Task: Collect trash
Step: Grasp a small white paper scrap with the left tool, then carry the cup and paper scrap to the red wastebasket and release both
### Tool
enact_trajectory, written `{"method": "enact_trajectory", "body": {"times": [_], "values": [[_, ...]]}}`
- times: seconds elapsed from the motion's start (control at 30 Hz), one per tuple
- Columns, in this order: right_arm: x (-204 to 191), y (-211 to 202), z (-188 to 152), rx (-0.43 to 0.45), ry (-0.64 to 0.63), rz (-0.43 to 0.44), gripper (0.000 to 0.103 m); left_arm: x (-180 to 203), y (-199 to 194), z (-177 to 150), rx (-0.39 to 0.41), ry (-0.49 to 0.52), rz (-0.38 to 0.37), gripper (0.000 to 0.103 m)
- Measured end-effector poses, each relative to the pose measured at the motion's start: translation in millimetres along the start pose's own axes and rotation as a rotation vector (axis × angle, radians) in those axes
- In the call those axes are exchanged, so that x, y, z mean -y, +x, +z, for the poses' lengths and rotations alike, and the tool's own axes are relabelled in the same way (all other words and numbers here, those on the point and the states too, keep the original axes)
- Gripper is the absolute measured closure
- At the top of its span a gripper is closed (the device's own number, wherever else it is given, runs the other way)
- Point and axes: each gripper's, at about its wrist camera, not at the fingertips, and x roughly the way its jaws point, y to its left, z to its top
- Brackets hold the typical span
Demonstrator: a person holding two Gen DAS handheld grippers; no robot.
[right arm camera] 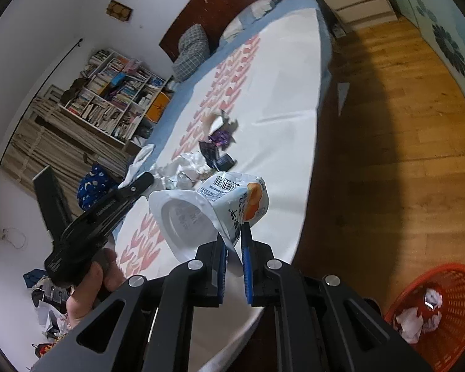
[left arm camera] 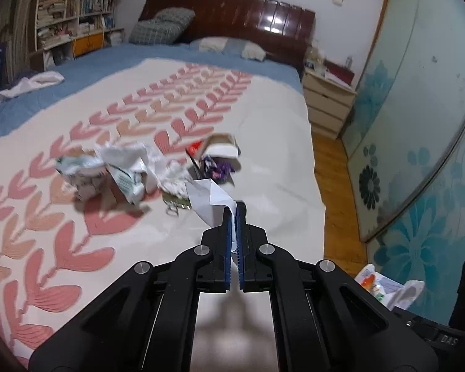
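Observation:
My left gripper (left arm camera: pixel 233 209) is shut on a folded white paper (left arm camera: pixel 208 198) and holds it just above the bed. A pile of trash (left arm camera: pixel 124 170) lies on the bedspread beyond it: crumpled white wrappers, a torn box (left arm camera: pixel 221 147) and purple wrappers (left arm camera: pixel 218 169). My right gripper (right arm camera: pixel 234 232) is shut on a white yogurt cup (right arm camera: pixel 207 207) with an orange fruit label, held over the bed's edge. The left gripper (right arm camera: pixel 108 210) also shows at the left of the right wrist view. An orange basket (right arm camera: pixel 449 307) with crumpled paper stands on the floor at the lower right.
The bed (left arm camera: pixel 263 124) has a white and pink spread and a brown headboard (left arm camera: pixel 232 15). A nightstand (left arm camera: pixel 328 105) stands by the wooden floor (right arm camera: pixel 387 155). A bookshelf (left arm camera: pixel 74 12) is at the far left. A glass wardrobe door (left arm camera: pixel 418 124) runs along the right.

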Motion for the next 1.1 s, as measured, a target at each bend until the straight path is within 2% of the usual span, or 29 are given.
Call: {"method": "enact_trajectory", "body": {"times": [0.07, 0.13, 0.17, 0.2, 0.33, 0.43, 0.53, 0.57, 0.6, 0.63, 0.73, 0.93, 1.1], "values": [[1.1, -0.7, -0.8, -0.001, -0.009, -0.007, 0.092, -1.2, 10.3, -0.3, -0.014, 0.001, 0.017, 0.096], [1.6, -0.1, 1.4, -0.002, -0.02, -0.017, 0.092, -4.3, 26.9, 3.4, -0.036, -0.015, 0.011, 0.074], [2.8, -0.1, 2.1, -0.003, -0.023, -0.021, 0.092, -6.1, 32.0, 5.4, -0.037, -0.028, 0.002, 0.051], [5.2, 0.2, 3.6, -0.003, -0.021, -0.025, 0.092, -9.5, 39.4, 10.5, -0.026, -0.052, -0.016, 0.048], [12.7, 2.5, 11.5, -0.004, -0.009, -0.028, 0.092, -10.2, 61.6, 20.3, -0.041, -0.06, 0.019, 0.048], [16.1, 3.7, 16.2, -0.003, -0.009, -0.028, 0.092, -12.8, 74.0, 16.8, -0.082, -0.079, 0.044, 0.048], [19.9, 2.9, 18.9, -0.004, -0.005, -0.027, 0.092, -10.2, 81.9, 12.2, -0.115, -0.057, 0.056, 0.049], [21.2, 2.8, 19.6, -0.004, -0.001, -0.027, 0.092, -8.3, 83.7, 11.3, -0.121, -0.046, 0.055, 0.06], [22.5, 0.2, 18.6, -0.004, 0.002, -0.025, 0.092, -6.2, 87.0, 9.9, -0.135, -0.031, 0.058, 0.082], [23.3, -0.7, 18.2, -0.003, 0.005, -0.023, 0.092, -5.1, 90.2, 8.2, -0.153, -0.02, 0.068, 0.086], [24.0, -3.7, 15.8, -0.003, 0.008, -0.019, 0.092, -4.0, 89.4, 3.9, -0.154, -0.016, 0.062, 0.089], [21.7, -10.4, 12.8, 0.016, 0.003, -0.027, 0.092, 6.6, 59.7, 0.7, -0.119, 0.01, 0.029, 0.098], [22.7, -36.7, -0.6, 0.069, 0.009, -0.042, 0.092, 23.5, -5.9, -4.2, -0.055, 0.021, -0.032, 0.099]]}}
